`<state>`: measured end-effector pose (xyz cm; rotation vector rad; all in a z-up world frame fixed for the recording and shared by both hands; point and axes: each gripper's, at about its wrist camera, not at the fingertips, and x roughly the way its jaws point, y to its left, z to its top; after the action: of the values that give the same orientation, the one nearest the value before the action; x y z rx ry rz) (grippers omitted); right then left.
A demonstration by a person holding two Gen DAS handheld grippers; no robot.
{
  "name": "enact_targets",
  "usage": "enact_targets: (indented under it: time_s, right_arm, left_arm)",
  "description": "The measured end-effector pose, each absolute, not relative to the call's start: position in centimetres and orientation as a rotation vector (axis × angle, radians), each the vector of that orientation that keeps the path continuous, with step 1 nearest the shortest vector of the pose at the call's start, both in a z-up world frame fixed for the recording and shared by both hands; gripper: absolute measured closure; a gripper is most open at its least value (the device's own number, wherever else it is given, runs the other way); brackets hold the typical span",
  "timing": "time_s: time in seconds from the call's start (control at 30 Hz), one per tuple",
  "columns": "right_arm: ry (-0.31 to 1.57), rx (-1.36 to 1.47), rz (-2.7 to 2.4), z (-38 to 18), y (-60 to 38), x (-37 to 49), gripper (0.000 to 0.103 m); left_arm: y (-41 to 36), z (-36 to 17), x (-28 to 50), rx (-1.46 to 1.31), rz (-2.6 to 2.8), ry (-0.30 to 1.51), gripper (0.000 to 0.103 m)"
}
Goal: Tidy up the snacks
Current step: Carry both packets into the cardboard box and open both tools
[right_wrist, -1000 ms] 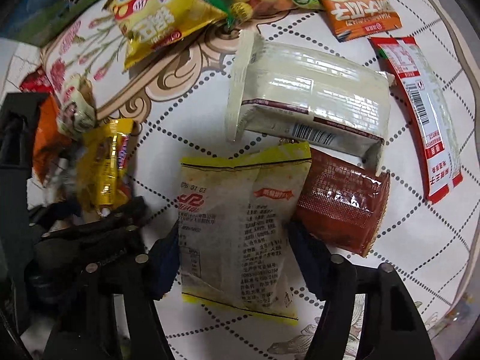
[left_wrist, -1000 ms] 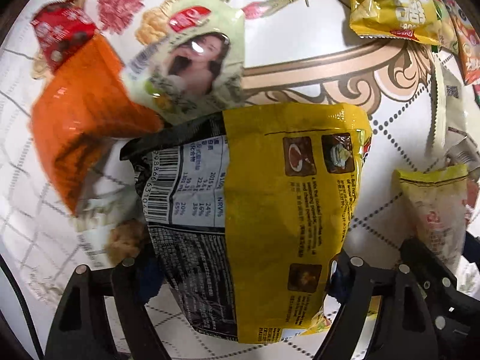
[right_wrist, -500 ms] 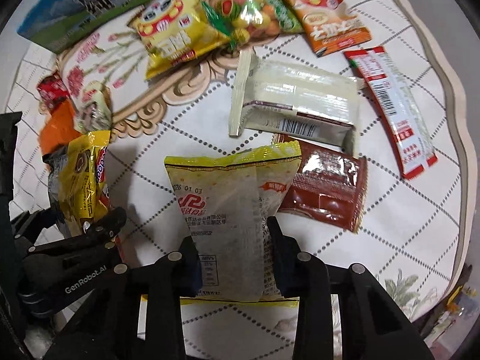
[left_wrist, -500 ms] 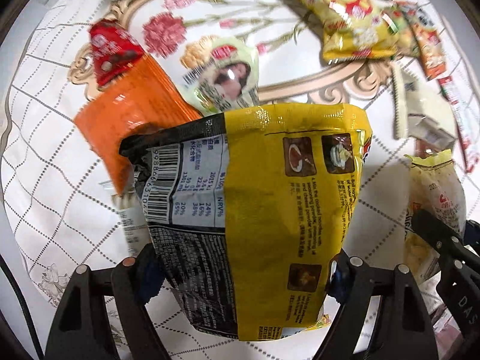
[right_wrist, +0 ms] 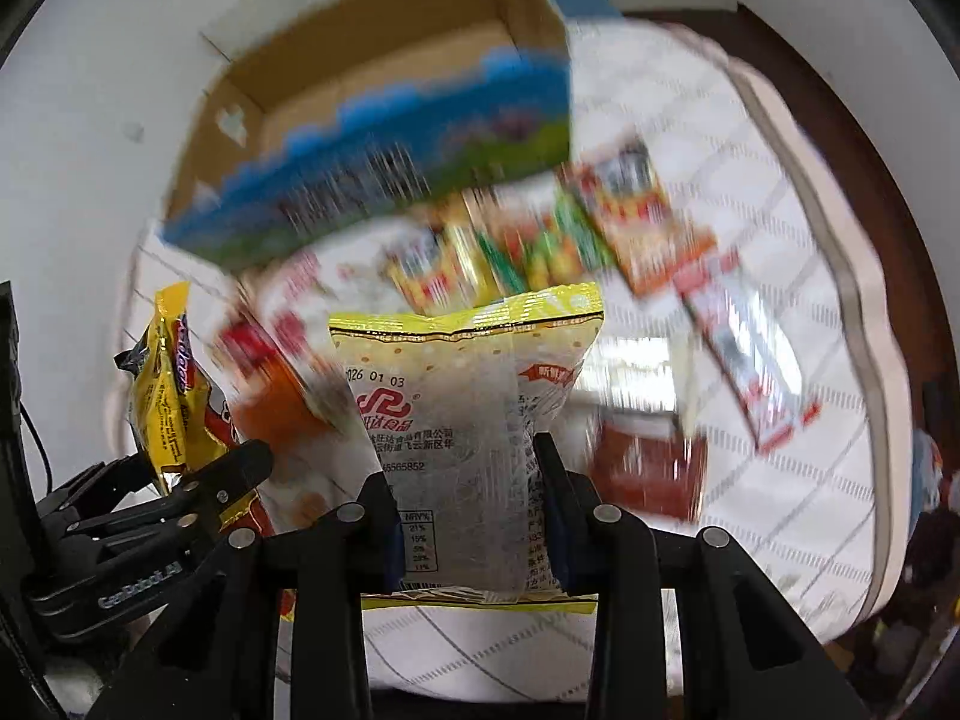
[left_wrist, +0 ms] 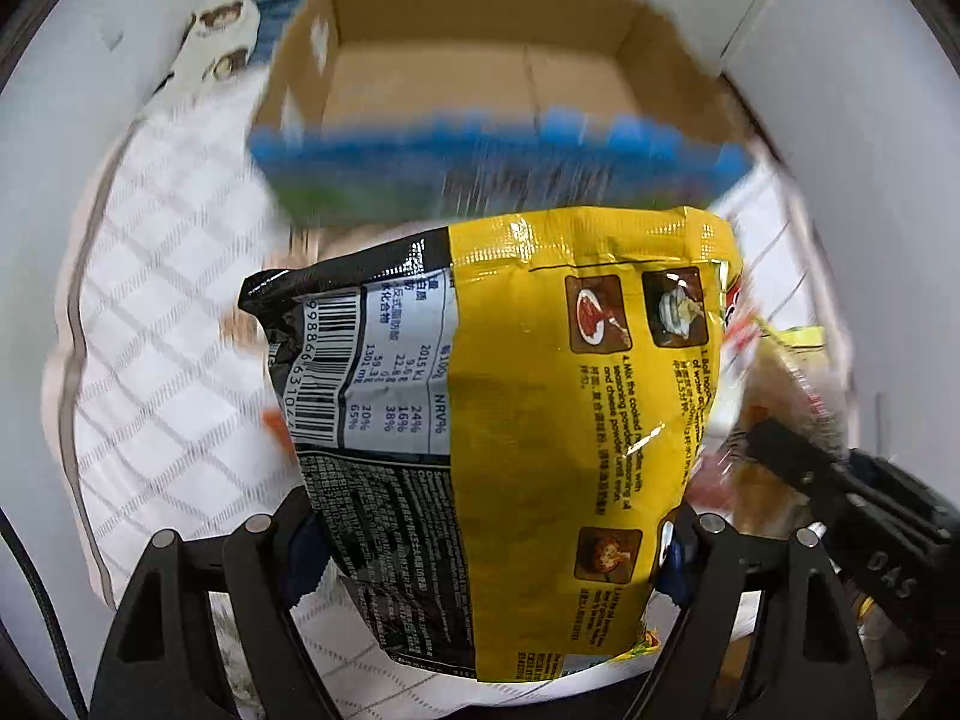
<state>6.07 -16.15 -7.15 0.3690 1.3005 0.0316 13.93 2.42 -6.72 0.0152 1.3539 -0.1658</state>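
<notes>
The left gripper (left_wrist: 492, 531) clamps a large yellow-and-black noodle packet (left_wrist: 540, 396) between its two fingers, the jaws standing wide because the packet is wide; the packet rises from the jaws and fills the middle of the left wrist view, its back panel towards the camera; a barcode beginning 99886 runs down the black side beside a nutrition table headed NRV%, with 2015 kJ and 1301 mg legible; the yellow side carries small cooking pictures and English lines, among them "Boil noodles" and "Mix the cooked noodles with seasoning powder"; in the right wrist view the same packet (right_wrist: 165, 396) appears edge-on at the left, with the left gripper (right_wrist: 198, 480) below it, whose body reads GenRobot.AI.

The right gripper (right_wrist: 465, 507) is closed narrow on a pale yellow-topped snack bag (right_wrist: 462, 420), pinching its lower half so the bag bulges above the jaws; the bag shows the date 2026 01 03, a red logo and lines of Chinese print, and a small percentage table low between the fingers.

Beyond both bags an open cardboard box (left_wrist: 480, 54) sits at the far edge of the tabletop (left_wrist: 156, 372), which wears a white cloth with a dotted lattice; the box's near wall is printed blue and green, blurred past reading; in the right wrist view several loose snack packets (right_wrist: 540, 240) lie on the cloth in front of the box (right_wrist: 384, 96), all smeared by motion, their labels unreadable.
</notes>
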Motion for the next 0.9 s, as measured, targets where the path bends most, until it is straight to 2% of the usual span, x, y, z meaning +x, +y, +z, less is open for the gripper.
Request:
enact_targets:
  time_s: [0.1, 0.23, 0.33, 0.53, 0.63, 0.9]
  right_arm:
    - [1.25, 0.371, 0.065, -3.8, -17.2, 10.1, 0.066]
    - [1.194, 0.361, 0.092, -1.8, -18.2, 17.9, 0.066]
    - [1.192, 0.352, 0.101, -1.8, -18.3, 24.1, 0.066]
    - [1.265, 0.322, 0.106, -6.6, -17.3, 34.6, 0.066]
    - [1.306, 0.317, 0.117, -9.2, -16.7, 38.4, 0.066]
    - [1.356, 0.234, 0.129, -14.3, -16.0, 43.7, 0.064]
  left_arm:
    - [1.7, -2.8, 18.4, -0.023, -0.173, 1.305, 0.02]
    - [0.2, -1.0, 25.9, -0.024, -0.121, 1.256, 0.02]
    - [-1.2, -2.6, 32.2, -0.018, -0.075, 1.259, 0.02]
    - [-0.3, -7.9, 40.9, -0.03, -0.018, 1.362, 0.02]
    - [0.1, -11.5, 43.5, -0.041, -0.013, 1.416, 0.02]
    - [0.1, -16.4, 46.9, -0.048, -0.024, 1.5, 0.018]
